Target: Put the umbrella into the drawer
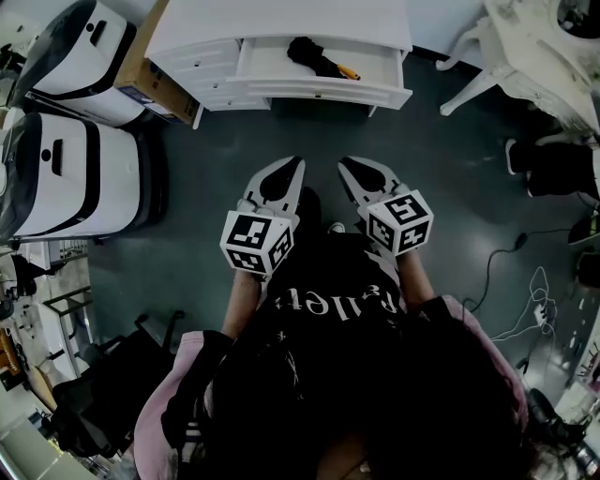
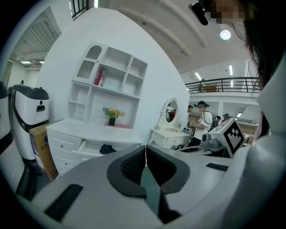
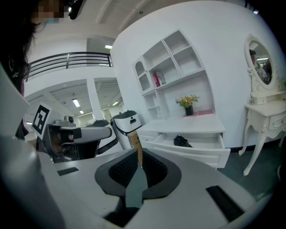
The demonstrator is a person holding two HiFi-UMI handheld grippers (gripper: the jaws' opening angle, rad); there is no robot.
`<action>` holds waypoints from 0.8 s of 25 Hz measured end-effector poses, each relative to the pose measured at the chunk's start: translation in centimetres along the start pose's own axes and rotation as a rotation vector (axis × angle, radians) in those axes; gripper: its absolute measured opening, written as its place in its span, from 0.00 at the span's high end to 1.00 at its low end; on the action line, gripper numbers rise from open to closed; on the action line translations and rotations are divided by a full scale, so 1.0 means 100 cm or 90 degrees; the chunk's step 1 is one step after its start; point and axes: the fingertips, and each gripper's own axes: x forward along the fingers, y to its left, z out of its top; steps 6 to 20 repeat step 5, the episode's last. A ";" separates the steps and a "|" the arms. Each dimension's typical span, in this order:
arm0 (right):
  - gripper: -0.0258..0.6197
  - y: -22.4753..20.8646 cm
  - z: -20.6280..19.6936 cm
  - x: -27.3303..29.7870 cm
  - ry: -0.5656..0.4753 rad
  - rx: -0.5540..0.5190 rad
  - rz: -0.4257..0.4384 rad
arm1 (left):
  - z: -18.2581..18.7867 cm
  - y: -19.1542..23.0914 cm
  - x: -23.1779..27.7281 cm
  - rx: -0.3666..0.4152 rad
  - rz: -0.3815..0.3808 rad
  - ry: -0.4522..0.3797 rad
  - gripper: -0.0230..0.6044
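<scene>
Jaws closed and empty on left gripper [image 1: 296,165] and right gripper [image 1: 345,165], held side by side; umbrella [image 1: 317,56] lies in open drawer [image 1: 328,92] well ahead of both

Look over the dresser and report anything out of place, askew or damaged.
Only one thing stands out: a drawer of the white dresser stands pulled open, with the black umbrella lying at a slant inside it. Nothing looks spilled or damaged.
</scene>
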 end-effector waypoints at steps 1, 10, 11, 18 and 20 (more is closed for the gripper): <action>0.86 0.001 -0.001 0.001 0.001 -0.001 0.000 | -0.001 0.001 -0.002 -0.001 0.002 0.001 0.94; 0.86 0.005 -0.002 0.003 0.004 -0.001 0.001 | -0.003 0.006 -0.007 -0.004 0.007 0.003 0.94; 0.86 0.005 -0.002 0.003 0.004 -0.001 0.001 | -0.003 0.006 -0.007 -0.004 0.007 0.003 0.94; 0.86 0.005 -0.002 0.003 0.004 -0.001 0.001 | -0.003 0.006 -0.007 -0.004 0.007 0.003 0.94; 0.86 0.005 -0.002 0.003 0.004 -0.001 0.001 | -0.003 0.006 -0.007 -0.004 0.007 0.003 0.94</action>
